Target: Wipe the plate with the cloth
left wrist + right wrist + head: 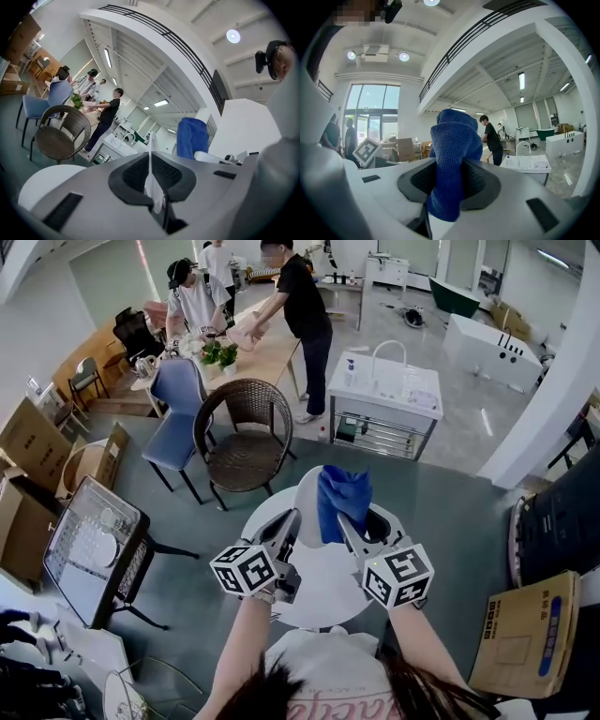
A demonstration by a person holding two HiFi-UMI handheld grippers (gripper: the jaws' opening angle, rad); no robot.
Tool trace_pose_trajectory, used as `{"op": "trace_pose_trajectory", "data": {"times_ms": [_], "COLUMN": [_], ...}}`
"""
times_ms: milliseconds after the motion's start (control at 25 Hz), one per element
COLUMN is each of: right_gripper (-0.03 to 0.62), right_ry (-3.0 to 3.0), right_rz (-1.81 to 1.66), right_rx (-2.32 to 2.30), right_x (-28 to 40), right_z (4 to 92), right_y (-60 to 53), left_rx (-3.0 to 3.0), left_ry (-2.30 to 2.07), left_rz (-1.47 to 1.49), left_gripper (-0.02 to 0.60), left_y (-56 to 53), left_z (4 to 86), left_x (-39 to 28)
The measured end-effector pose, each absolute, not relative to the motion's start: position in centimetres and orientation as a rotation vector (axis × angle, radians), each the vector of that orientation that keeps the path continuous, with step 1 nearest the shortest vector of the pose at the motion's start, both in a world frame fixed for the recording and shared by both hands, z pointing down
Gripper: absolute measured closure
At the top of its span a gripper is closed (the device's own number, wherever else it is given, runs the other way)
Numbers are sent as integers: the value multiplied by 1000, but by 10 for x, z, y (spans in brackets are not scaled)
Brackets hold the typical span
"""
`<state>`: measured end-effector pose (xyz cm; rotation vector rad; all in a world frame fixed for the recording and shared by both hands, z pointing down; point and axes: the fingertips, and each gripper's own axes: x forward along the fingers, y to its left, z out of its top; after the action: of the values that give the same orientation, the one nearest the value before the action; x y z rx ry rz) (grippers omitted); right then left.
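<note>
ok so both hands are up off the surface (317, 592) rn, the round white one below me. My left gripper (290, 521) has its jaws nearly together, pinched on the rim of the plate (307, 495). Plate's white and stood up on edge, so in the left gripper view the plate (150, 157) is just a thin white sliver running straight up btwn the jaws. My right gripper (350, 526) has its jaws clamped on the cloth (343, 495). It's blue and bunched up, top half poking up past the jaw tips and a bit hanging below. In the head view the cloth sits right in front of the plate and covers a good part of it; touching or not, can't tell tbh. Both grippers point away from me, roughly level, side by side.

Bg: brown wicker chair (246, 432) and a blue chair (176, 401) past the surface, white sink unit (384, 395) further back, ppl standing at a long wooden table (270, 352), cardboard box (523, 638) on my right.
</note>
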<state>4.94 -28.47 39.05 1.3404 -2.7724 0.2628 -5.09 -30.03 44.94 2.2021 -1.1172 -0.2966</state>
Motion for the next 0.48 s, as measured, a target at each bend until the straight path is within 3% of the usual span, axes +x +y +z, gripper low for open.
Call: {"op": "trace_pose_trajectory", "data": {"times_ms": [480], "right_gripper": [461], "right_ry": [-2731], "right_rz": [200], "right_rx": [1246], "right_x": [6], "right_z": [393], "right_y": [-306], "left_rx": [2340], "left_ry": [-1078], "left_rz": [-322], "left_gripper": [558], "left_y": [-293], "left_z": [415], "left_x": [-44]}}
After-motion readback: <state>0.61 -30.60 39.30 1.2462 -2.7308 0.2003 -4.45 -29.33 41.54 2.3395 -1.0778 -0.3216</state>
